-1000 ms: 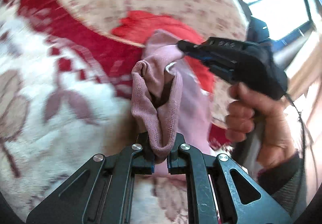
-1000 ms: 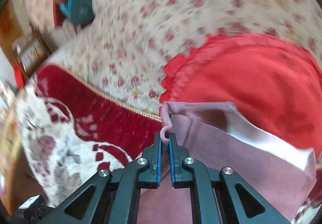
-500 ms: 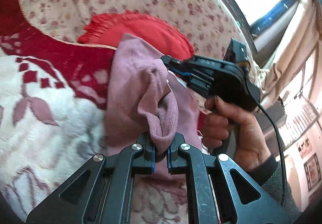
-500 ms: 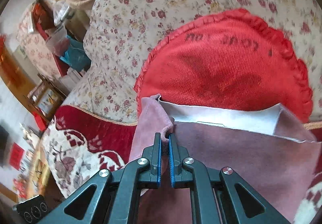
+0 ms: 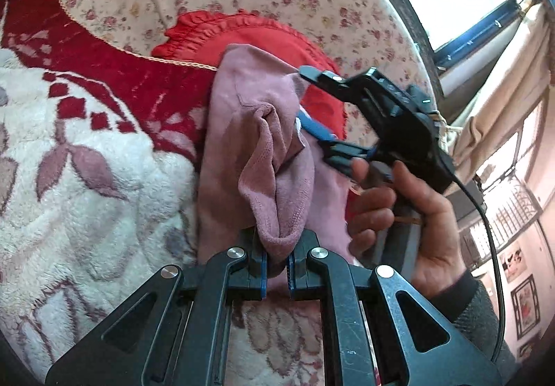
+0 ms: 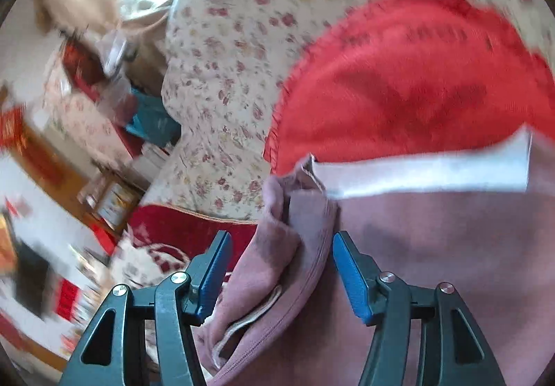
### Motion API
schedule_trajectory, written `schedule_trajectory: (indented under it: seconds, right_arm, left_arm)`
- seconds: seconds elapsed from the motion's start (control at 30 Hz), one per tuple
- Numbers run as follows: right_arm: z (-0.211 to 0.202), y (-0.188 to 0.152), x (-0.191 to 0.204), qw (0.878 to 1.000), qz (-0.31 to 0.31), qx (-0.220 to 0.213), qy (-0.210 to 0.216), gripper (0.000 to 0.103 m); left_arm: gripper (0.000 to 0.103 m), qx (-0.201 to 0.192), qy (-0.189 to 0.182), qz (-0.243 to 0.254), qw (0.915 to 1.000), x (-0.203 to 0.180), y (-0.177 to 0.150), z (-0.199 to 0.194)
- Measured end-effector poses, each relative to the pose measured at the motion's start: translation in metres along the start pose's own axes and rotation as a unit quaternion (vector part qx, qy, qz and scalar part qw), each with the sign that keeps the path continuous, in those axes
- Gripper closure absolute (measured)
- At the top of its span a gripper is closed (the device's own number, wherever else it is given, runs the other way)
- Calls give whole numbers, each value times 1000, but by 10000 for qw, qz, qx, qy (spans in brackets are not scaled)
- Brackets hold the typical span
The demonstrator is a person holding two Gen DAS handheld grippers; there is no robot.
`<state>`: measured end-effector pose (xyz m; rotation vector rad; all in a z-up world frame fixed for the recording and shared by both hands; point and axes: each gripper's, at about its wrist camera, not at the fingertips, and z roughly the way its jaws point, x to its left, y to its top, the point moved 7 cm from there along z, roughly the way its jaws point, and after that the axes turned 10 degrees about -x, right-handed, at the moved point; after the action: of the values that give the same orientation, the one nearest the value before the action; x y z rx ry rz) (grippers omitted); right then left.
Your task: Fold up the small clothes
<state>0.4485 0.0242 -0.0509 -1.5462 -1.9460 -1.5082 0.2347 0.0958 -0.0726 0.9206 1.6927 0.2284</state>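
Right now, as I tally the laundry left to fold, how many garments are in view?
1: the pink garment lies on the sofa against the red cushion, pinched by the left gripper; the right gripper is open around it. Others may be hidden.

Black plastic left tool, blue pads on the inner faces, silver screws at the joints. Same build on the right tool: black arms, blue ribbed pads, shiny round screws. Bare-skinned hand, grey knit sleeve, thin black cable off the back.
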Motion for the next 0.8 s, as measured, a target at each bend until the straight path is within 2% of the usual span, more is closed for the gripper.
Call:
schedule_trajectory:
  seconds: [0.13,0.37,0.43,0.47,0.5,0.63,0.8]
  right_arm:
    - [17,-11,-16,9956,863,247,260,42]
    - [37,-3,-13,9941,1022,190,324,42]
    - [44,1,-9,9965,772,284,176,50]
    - [45,3,-7,9976,603,329,104,73]
    - [44,5,-5,9982,476,356,53,86]
    - [28,20,5,9981,-301,426,-343,89]
    - [-9,45,-15,9904,-715,556,-1043,90]
  left_arm:
    - [97,12,-57,-11,10000,-1,1,0]
    - [97,93,-108,-11,9999,-1,-2,5]
    - [97,129,-137,17,9998,-1,-3,6]
    - [97,145,-146,15,9998,-1,-3,7]
    - [97,173,-170,3,9997,-2,-4,9]
    - [97,382,-438,-145,9982,-20,-9,22]
    - [97,629,-779,51,9950,-64,-35,45]
